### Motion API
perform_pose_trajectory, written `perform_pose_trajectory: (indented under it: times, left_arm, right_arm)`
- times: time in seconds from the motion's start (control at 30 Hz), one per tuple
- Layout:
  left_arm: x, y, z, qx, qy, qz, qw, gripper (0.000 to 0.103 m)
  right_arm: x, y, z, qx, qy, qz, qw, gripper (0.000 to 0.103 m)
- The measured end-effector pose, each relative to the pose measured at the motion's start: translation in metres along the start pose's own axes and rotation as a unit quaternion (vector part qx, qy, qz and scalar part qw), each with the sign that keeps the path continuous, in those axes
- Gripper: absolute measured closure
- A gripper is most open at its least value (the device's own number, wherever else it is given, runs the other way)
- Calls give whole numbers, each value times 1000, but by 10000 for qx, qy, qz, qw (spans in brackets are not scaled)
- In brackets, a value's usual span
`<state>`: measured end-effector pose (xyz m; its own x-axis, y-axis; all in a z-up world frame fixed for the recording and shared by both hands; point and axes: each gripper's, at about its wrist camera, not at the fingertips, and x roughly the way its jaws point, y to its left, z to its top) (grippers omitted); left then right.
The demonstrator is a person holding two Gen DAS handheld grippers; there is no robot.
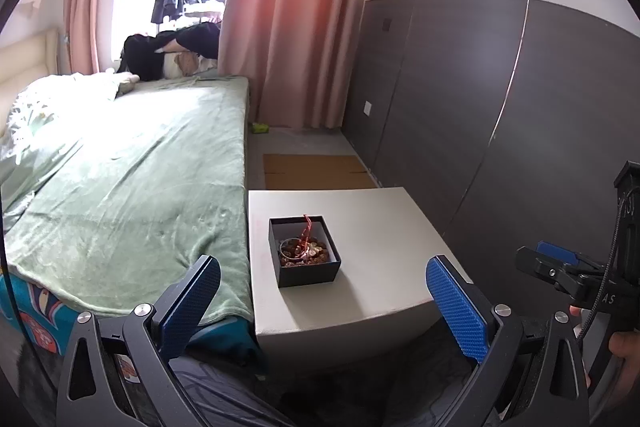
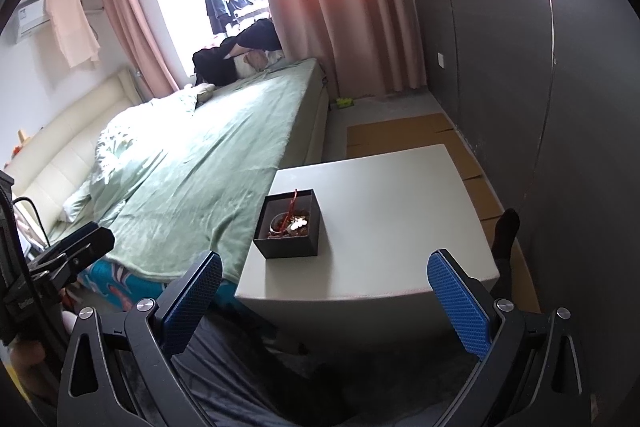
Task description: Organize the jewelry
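Left wrist view. Small black box [image 1: 305,251] on the white table [image 1: 372,227], on the side of the table nearest the bed [image 1: 132,163]. Inside the box: a heap of brown beads [image 1: 306,255], a shiny ring-shaped piece [image 1: 289,247], and a red cord [image 1: 307,227] sticking up past the rim. All the jewelry in the box; none out on the table. Left gripper [image 1: 322,307] short of the box, low at the near edge of the table, blue pads [image 1: 192,301] spread wide, holding nothing. Right gripper [image 1: 558,261] far off to the right of the box, seen from the side; cannot tell how far open from here. Some white letters on its black body, too cut off to read for sure.

Right wrist view. Same black box [image 2: 289,229] on the table [image 2: 400,211], again on the bed side. Red cord [image 2: 292,205] poking up, beads [image 2: 298,227] below. Right gripper [image 2: 324,307] short of the box, pads [image 2: 460,303] wide apart, empty. Left gripper [image 2: 86,241] far to the left of the box, over the bed edge.

Likely light, small and tangly. Beads hard and slippery, cord soft and floppy. Best grab: probably the red cord where it stands up, pinched gently. Box light too, likely to slide if bumped. No brand name readable.
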<state>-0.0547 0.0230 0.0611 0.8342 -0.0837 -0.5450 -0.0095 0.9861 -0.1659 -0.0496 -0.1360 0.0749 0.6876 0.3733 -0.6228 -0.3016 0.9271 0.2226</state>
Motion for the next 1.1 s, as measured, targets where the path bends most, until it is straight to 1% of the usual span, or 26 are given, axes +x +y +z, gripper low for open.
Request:
perform_pose_trajectory:
  times: [1.1]
  left_arm:
    - [-7,-5,-1,77,-6,13,10000,0]
  right_arm:
    - [-2,-5,1,34,-6,11,10000,0]
